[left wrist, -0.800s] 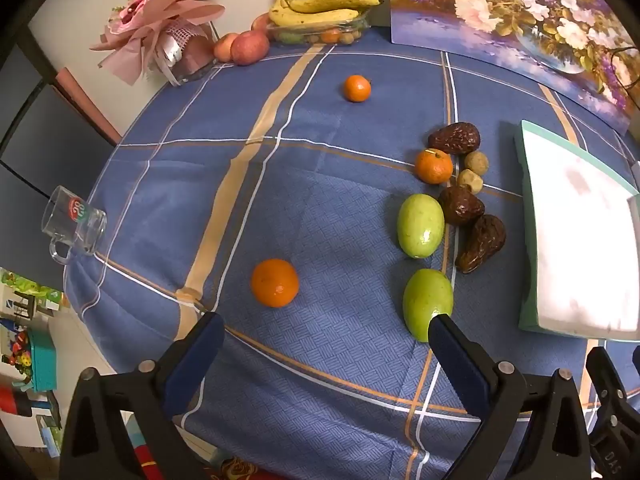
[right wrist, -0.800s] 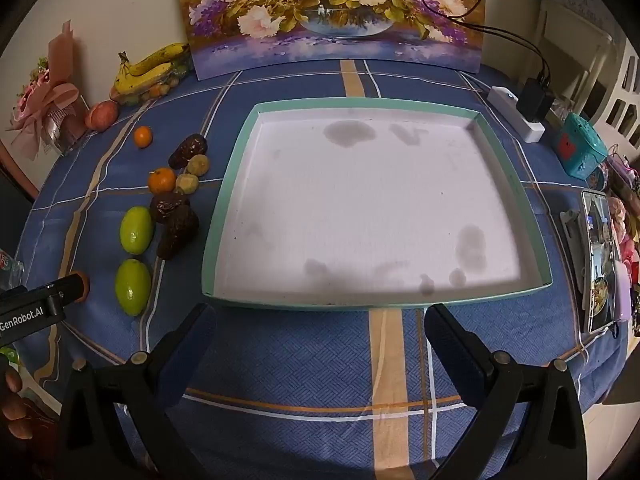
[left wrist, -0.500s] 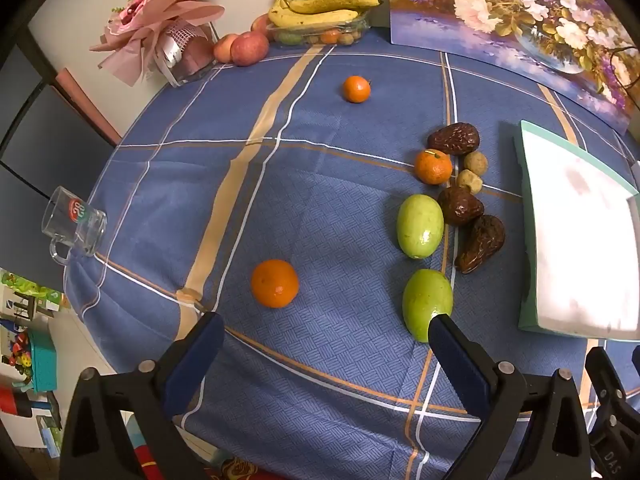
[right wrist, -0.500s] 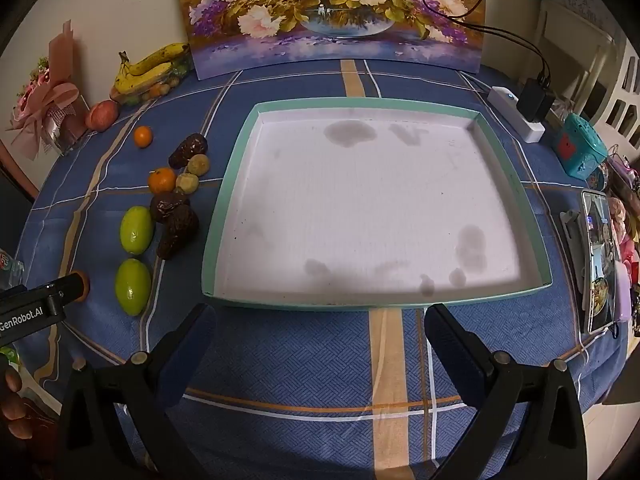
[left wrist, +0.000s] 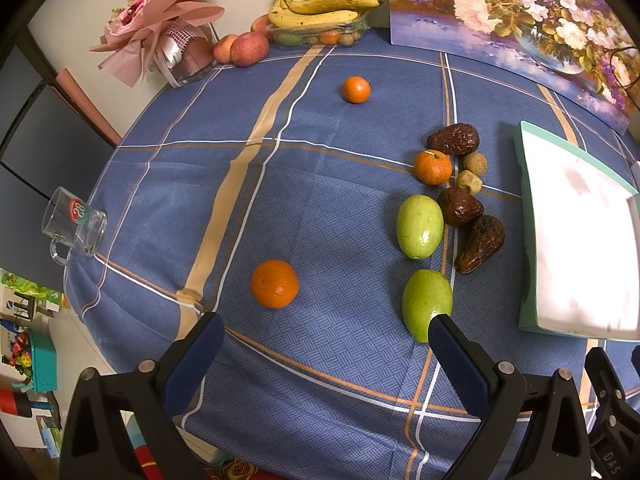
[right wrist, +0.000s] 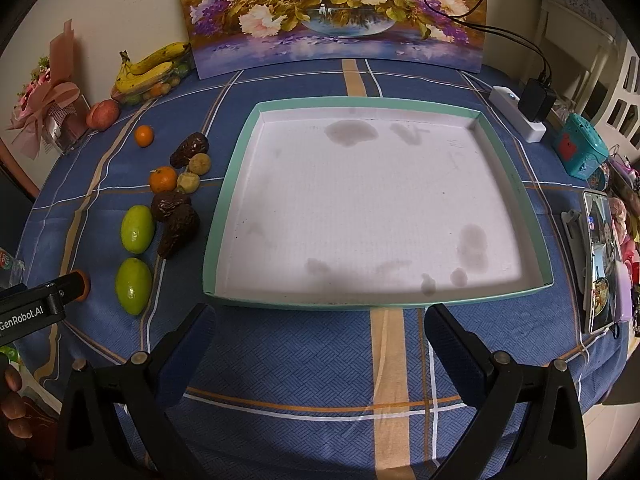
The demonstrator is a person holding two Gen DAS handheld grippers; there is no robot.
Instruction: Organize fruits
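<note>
The big tray (right wrist: 236,200) with the green rim sits on the blue tablecloth (left wrist: 320,208), and there is no fruit in it. All the fruit lies on the cloth to the left of the tray.

Close beside the tray are three dark wrinkly fruits (right wrist: 178,230), two small tan balls (right wrist: 199,164) and a little orange (right wrist: 163,179), all bunched together. Just past them, farther from the tray, lie two green fruits (left wrist: 420,226), one behind the other. A bigger orange (left wrist: 274,284) sits alone, well away from the tray. Another small orange (left wrist: 356,89) sits alone too, toward the far end of the table.

The left gripper (left wrist: 320,344) hangs over the cloth with its jaws spread wide and nothing between them. The near green fruit (left wrist: 426,304) is right by its right finger.

The right gripper (right wrist: 318,334) hangs over the cloth just in front of the tray. Its jaws are spread wide too, and it holds nothing.
</note>
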